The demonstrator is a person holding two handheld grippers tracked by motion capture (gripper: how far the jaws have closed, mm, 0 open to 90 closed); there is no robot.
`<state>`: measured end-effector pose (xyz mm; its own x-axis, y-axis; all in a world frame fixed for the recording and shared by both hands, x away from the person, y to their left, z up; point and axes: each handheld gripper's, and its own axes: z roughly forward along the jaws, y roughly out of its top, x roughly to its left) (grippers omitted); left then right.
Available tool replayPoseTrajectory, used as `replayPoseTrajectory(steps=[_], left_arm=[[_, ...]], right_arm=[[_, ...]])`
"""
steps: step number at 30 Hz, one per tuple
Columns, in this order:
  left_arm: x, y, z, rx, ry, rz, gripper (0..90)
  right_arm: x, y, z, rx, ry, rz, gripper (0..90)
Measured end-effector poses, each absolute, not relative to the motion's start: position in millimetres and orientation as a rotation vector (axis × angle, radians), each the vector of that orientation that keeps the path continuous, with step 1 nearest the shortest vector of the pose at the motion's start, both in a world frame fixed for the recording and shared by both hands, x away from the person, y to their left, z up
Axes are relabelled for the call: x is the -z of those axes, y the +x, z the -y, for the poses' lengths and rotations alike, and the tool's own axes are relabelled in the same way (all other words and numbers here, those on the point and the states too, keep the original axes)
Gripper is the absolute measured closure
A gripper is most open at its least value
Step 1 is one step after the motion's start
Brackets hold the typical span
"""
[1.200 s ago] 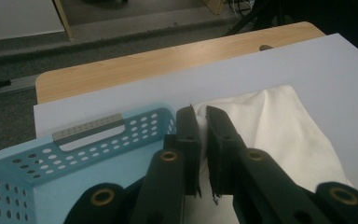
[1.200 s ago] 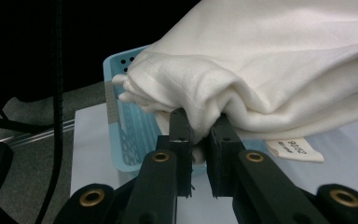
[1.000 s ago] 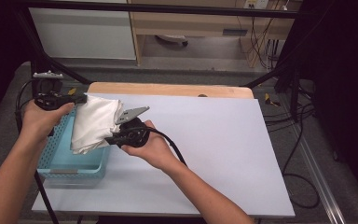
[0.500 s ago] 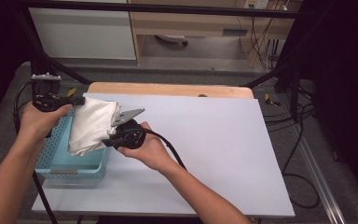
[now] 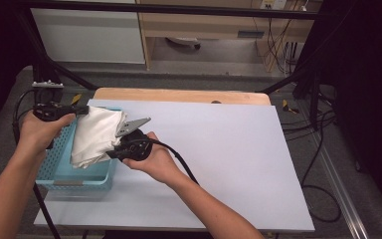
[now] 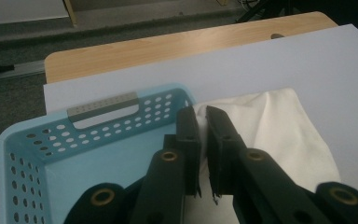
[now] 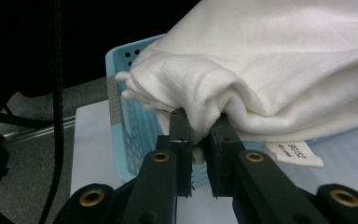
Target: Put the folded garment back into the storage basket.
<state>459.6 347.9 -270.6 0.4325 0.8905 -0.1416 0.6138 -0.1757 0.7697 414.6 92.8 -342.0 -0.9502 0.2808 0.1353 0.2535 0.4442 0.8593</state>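
A folded white cloth [image 5: 97, 137] hangs between the two claws, over the near-right part of a blue basket [image 5: 62, 177] that sits at the left edge of the counter [image 5: 219, 149]. The left claw [image 5: 82, 110] is clenched on the cloth's far corner, above the basket's far rim; in the left gripper view its jaws stand almost together with cloth pinched between them. The right claw [image 5: 115, 149] is clenched on the cloth's near edge, and in the right gripper view a bunched fold [image 7: 200, 116] is squeezed between its jaws, with a small label [image 7: 294, 152] dangling beside them. The cloth's long axis runs from the far left corner down toward the near right, slanting across the basket's right wall, so part of it overhangs the counter. The basket's open floor lies down and to the left of the cloth. The coming move likely turns on carrying the right-hand end leftward over the wall, then lowering both ends.
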Motion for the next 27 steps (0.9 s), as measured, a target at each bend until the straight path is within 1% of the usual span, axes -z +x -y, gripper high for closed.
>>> replayPoseTrajectory(steps=[27], left_arm=[[276.6, 457.9, -356.1, -0.434, 1.896, -1.299, 84.2]], right_arm=[[350.5, 412.4, -106.7, -1.565, 0.486, -2.665, 82.0]])
